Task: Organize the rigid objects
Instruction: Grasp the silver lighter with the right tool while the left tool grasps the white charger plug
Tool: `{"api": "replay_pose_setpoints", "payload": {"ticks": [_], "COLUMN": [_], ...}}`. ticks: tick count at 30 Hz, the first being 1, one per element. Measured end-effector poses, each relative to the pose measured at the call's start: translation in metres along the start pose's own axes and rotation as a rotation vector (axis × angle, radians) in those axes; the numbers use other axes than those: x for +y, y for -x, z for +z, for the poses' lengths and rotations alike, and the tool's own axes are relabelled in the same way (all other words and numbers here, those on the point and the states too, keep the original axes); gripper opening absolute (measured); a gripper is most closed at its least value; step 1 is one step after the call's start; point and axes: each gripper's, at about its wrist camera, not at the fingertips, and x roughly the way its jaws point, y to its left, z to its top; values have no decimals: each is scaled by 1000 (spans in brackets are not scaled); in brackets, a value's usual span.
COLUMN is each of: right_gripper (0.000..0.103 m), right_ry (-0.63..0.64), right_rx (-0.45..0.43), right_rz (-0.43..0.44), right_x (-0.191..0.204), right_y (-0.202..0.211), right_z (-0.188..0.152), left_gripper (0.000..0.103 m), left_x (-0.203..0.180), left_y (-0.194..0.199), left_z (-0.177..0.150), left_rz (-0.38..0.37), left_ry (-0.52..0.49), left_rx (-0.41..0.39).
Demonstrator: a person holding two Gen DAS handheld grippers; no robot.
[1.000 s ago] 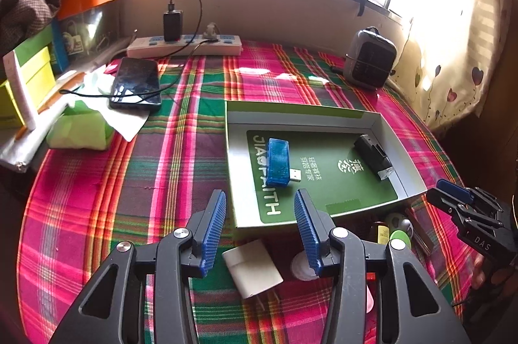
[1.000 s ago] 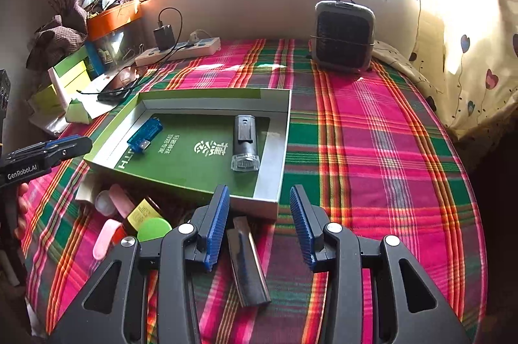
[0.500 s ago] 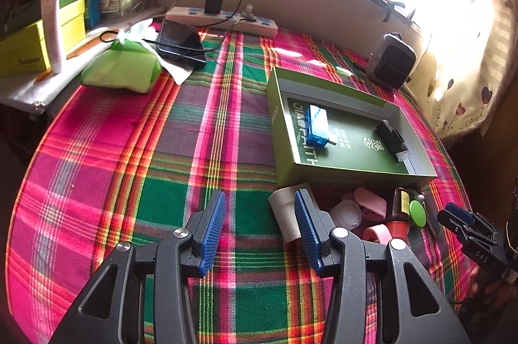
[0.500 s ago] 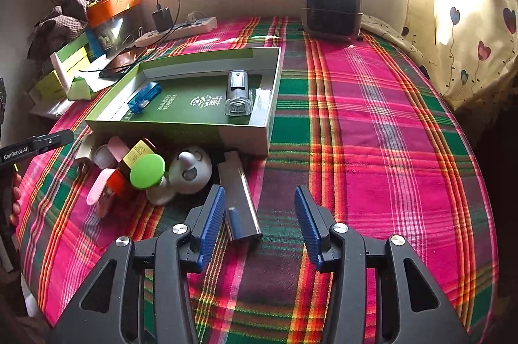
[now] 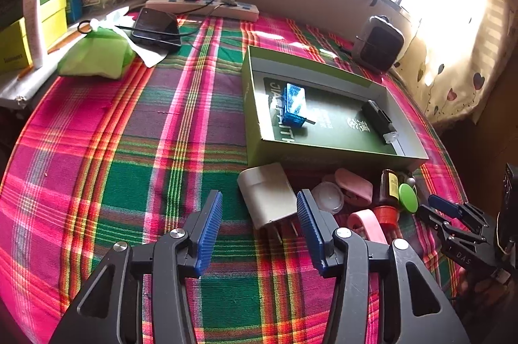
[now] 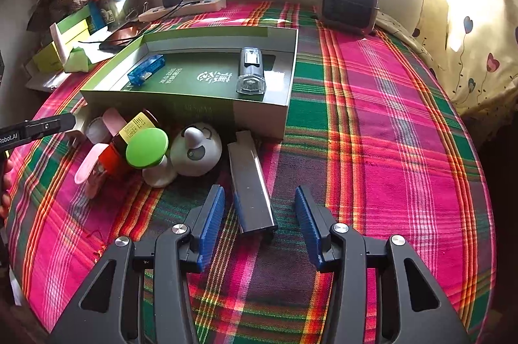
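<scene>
A green box lid (image 5: 255, 104) (image 6: 181, 104) lies on the plaid cloth and holds a blue USB stick (image 5: 293, 104) (image 6: 145, 73) and a black bike light (image 5: 378, 119) (image 6: 251, 73). In front of it lies a white plug adapter (image 5: 267, 198), right between the open fingers of my left gripper (image 5: 259, 230). My right gripper (image 6: 259, 221) is open around the near end of a dark flat bar (image 6: 251, 185). Loose pieces crowd beside the box: a green-capped bottle (image 6: 145, 146), pink clips (image 5: 354, 185), a white round gadget (image 6: 197, 153).
A small heater (image 6: 351, 0) stands at the back right. A power strip (image 5: 204, 5), a phone (image 5: 155, 26), a green tissue pack (image 5: 97, 55) and yellow boxes (image 5: 19, 42) fill the back left. Cloth to the right of the box is open.
Both grippers have pulled back from over the box toward the table's near side. The adapter now sits between the left fingers and the dark bar between the right fingers.
</scene>
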Motion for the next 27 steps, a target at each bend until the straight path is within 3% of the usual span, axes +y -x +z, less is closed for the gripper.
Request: {"api": "replay_pose_setpoints", "payload": {"ticks": [16,20,27], "right_gripper": [46,37,31], "right_ry": [20,18,16], "right_rx": [0,-4,-6], "right_rz": [-1,-5,-2], "right_x": [-3,-6,-9], "right_y": [-8,-6,-5], "right_z": [9,8,8], "left_gripper": [47,47,47], "left_x": [-18,-20,-20], "left_y": [-19,-20,-20], "left_z": [5,5,6], "left_rz": [42,58,75], "left_ry": [-42,-51,-56], "left_rx": [34,34,36]}}
